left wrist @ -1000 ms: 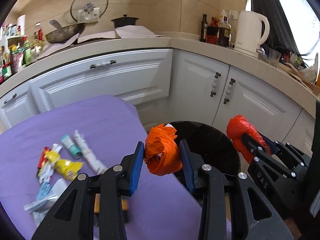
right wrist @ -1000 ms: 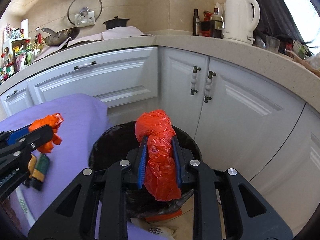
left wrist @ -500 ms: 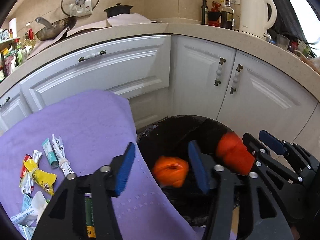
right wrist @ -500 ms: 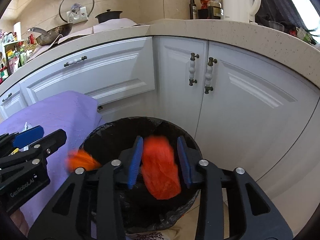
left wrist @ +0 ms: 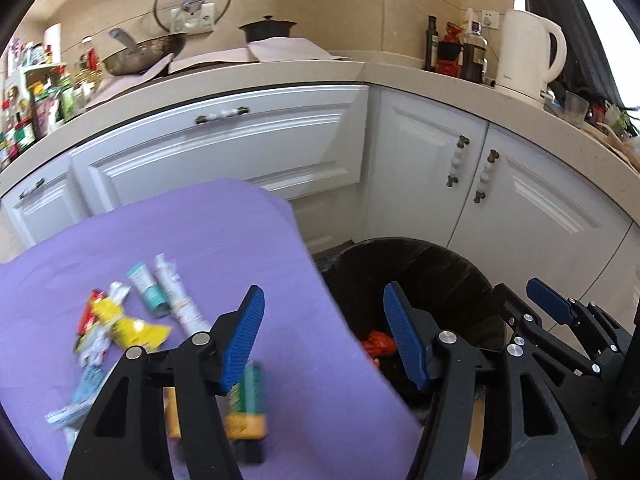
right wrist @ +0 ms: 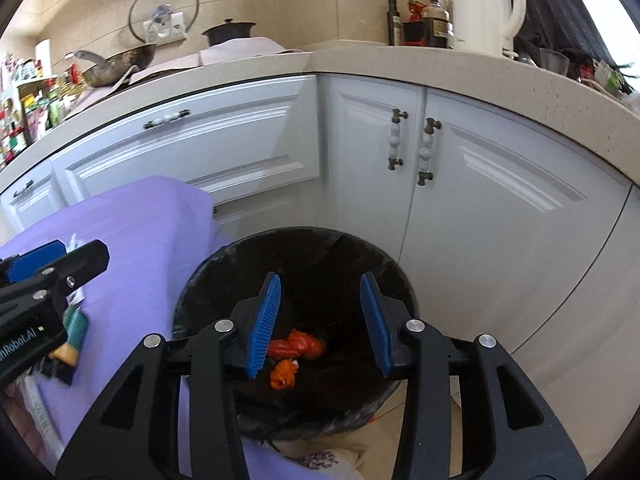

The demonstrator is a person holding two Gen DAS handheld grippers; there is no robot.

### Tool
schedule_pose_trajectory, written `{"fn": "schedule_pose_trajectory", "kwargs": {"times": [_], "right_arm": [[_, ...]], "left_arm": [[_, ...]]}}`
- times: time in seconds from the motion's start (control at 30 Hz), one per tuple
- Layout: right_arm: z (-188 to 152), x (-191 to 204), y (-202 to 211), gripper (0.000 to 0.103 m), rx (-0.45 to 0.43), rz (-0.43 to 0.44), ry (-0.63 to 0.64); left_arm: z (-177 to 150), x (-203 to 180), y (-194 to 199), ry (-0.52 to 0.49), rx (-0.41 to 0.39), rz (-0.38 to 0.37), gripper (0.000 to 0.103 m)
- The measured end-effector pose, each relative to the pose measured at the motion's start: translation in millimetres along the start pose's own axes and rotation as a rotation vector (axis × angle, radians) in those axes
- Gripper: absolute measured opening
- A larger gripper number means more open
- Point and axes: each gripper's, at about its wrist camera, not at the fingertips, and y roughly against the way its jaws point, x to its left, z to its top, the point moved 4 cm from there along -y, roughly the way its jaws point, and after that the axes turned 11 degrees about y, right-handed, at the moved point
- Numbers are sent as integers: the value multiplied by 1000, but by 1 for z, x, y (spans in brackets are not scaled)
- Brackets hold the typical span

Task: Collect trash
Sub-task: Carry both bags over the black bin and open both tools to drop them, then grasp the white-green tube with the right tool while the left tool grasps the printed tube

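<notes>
A black-lined trash bin [right wrist: 192, 300] stands on the floor beside the purple-covered table [left wrist: 200, 232]. At its bottom lie a red plastic bag [right wrist: 304, 344] and an orange one [right wrist: 284, 374]. My right gripper [right wrist: 320, 280] hangs open over the bin with nothing between its fingers. My left gripper [left wrist: 323, 292] is over the table's right edge, its jaws opening and empty. On the cloth lie a white tube [left wrist: 176, 296], a teal tube [left wrist: 146, 288], a yellow wrapper [left wrist: 128, 328] and a green and yellow packet [left wrist: 250, 392].
White cabinets [left wrist: 240, 148] with knobbed doors stand close behind the bin and table. The counter [right wrist: 440, 68] above carries a white kettle [left wrist: 528, 56], bottles, a pan and a pot. A strip of tan floor shows beside the bin.
Both grippers opened and let their bags drop: the orange bag left the left one, the red bag the right one. Both bags now lie in the bin.
</notes>
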Motion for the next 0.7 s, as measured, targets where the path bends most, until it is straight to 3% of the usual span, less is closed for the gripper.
{"fn": "schedule_pose_trajectory", "kwargs": {"times": [0.7], "right_arm": [[-41, 126, 76, 41, 23, 210, 124]], "left_arm": [[-53, 148, 99, 154, -13, 207, 61]]}}
